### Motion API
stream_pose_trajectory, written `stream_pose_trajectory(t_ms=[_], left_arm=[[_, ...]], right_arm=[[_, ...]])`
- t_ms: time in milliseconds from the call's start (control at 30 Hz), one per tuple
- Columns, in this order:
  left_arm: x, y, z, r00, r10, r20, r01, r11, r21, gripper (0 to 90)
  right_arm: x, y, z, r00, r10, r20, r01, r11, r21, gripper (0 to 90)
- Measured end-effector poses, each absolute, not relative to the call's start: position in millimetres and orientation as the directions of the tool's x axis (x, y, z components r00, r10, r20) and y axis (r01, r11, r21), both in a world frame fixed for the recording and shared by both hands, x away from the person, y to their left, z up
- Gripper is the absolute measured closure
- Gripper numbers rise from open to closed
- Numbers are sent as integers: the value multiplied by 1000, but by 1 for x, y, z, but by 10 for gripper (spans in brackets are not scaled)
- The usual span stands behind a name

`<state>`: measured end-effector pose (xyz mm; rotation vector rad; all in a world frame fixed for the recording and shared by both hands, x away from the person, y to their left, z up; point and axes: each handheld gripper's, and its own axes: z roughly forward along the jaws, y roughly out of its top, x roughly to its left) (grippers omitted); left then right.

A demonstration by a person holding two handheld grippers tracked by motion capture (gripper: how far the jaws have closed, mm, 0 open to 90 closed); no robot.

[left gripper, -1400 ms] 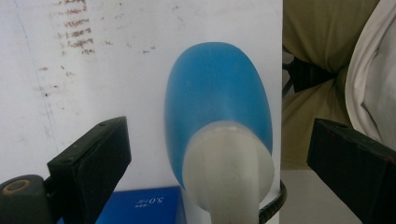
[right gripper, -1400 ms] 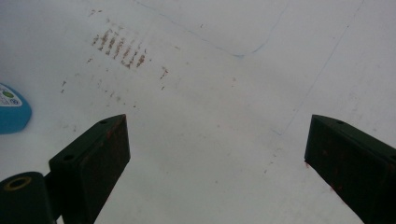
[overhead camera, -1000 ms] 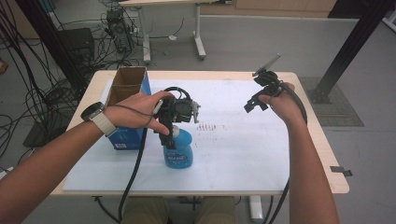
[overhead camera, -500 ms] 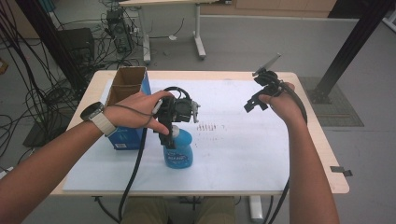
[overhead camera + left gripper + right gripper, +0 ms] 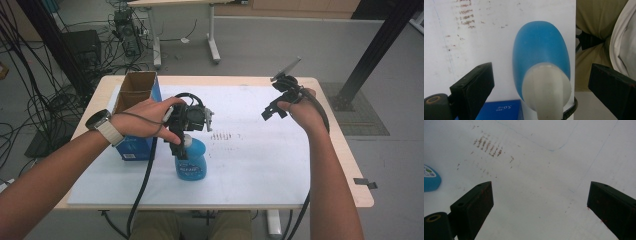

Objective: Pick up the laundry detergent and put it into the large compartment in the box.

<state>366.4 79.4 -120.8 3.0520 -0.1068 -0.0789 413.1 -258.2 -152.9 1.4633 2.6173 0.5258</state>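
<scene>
My left claw (image 5: 541,82) hangs over the blue bottle (image 5: 190,160), jaws wide apart either side of its white cap (image 5: 546,87), not touching; the bottle stands near the desk's (image 5: 330,150) front edge, just right of the box (image 5: 137,95). My right claw (image 5: 277,105), jaws also apart and empty, hovers over open white sheet toward the right edge, well apart from the bottle. The left claw view shows my lap past the desk edge; the right claw view shows brown marks (image 5: 489,145).

Grey floor (image 5: 280,45), cable tangle (image 5: 45,85) left, second desk's legs (image 5: 212,35) behind.
</scene>
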Motion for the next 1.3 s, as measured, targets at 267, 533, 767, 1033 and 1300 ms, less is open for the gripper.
stream_pose_trajectory(t_ms=[267, 533, 767, 1033, 1300], left_arm=[[366, 80, -121, 996, -68, -49, -64, -994, 90, 70], [366, 80, -121, 997, -67, -48, -62, -994, 89, 70], [366, 80, -122, 997, -66, -49, -61, -994, 91, 71], [367, 82, -121, 997, -66, -46, -62, -994, 91, 71], [366, 82, -121, 997, -66, -46, -62, -994, 90, 71]], right_arm=[[413, -259, -153, -534, 842, 81, 808, 479, 344, 67], [413, -259, -154, -535, 841, 83, 807, 479, 346, 67], [413, -259, -153, -534, 842, 82, 808, 478, 345, 67], [412, -259, -153, -533, 842, 83, 807, 477, 348, 67], [412, -261, -153, -530, 844, 82, 809, 475, 347, 67]])
